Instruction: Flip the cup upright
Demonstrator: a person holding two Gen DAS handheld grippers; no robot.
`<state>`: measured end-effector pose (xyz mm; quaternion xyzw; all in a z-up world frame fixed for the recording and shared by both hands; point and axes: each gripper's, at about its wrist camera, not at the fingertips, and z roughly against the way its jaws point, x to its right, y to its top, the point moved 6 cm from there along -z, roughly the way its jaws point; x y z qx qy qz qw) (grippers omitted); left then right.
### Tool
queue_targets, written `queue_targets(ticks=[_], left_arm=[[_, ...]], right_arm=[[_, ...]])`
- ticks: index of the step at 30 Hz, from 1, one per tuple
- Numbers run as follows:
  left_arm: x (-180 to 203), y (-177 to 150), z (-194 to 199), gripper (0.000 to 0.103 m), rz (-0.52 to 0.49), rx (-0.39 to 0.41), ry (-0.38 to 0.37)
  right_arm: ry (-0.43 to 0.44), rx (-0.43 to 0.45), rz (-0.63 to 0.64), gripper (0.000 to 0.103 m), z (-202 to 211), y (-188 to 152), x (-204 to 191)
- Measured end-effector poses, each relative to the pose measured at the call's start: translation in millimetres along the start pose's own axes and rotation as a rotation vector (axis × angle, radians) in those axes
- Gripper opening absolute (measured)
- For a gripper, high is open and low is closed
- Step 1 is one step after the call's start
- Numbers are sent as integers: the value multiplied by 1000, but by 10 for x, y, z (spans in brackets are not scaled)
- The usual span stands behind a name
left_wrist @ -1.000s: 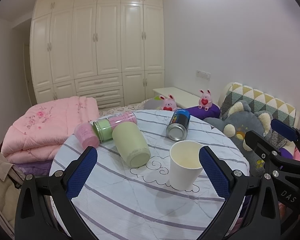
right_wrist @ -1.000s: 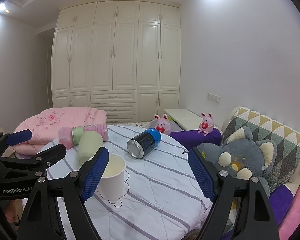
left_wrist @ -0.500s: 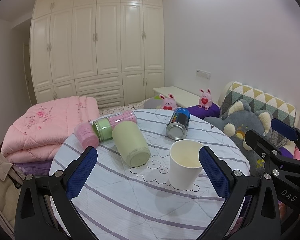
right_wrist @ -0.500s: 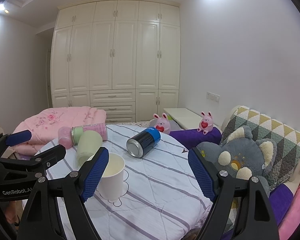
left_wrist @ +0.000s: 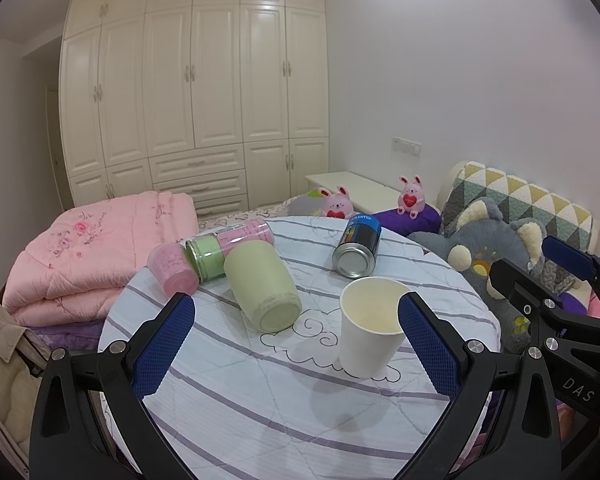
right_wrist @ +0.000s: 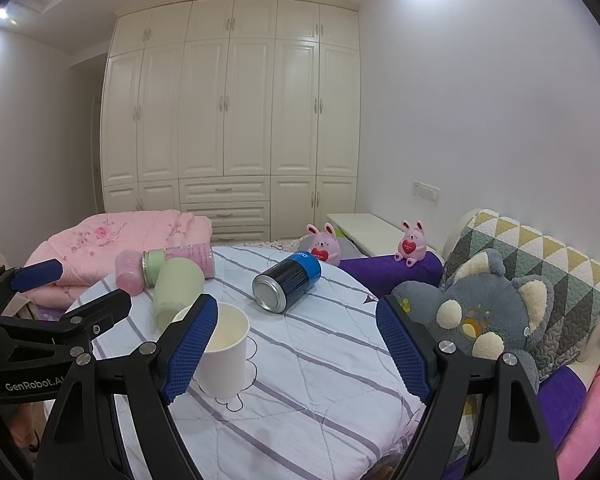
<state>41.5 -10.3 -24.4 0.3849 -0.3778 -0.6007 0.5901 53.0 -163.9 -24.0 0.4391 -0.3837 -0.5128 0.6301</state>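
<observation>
A white paper cup [left_wrist: 370,328] stands upright on the round striped table [left_wrist: 260,408], mouth up; it also shows in the right wrist view [right_wrist: 224,354]. A pale green cup [left_wrist: 262,284] lies on its side beside it, base toward me, also seen in the right wrist view [right_wrist: 176,290]. My left gripper [left_wrist: 296,344] is open and empty, hovering near the table's front, with the white cup just inside its right finger. My right gripper [right_wrist: 296,348] is open and empty, the white cup behind its left finger.
A blue can [left_wrist: 358,246] lies on its side behind the cups. A pink and green bottle [left_wrist: 228,242] and a small pink cup [left_wrist: 172,268] lie at the back left. A folded pink quilt [left_wrist: 88,248] is left; a grey plush [left_wrist: 496,248] is right.
</observation>
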Motion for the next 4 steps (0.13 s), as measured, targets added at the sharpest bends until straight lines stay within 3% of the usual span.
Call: queue_targets(ticks=[4], left_arm=[[1, 1, -2, 103, -1, 0, -1]], right_arm=[[0, -1, 0, 83, -4, 0, 1]])
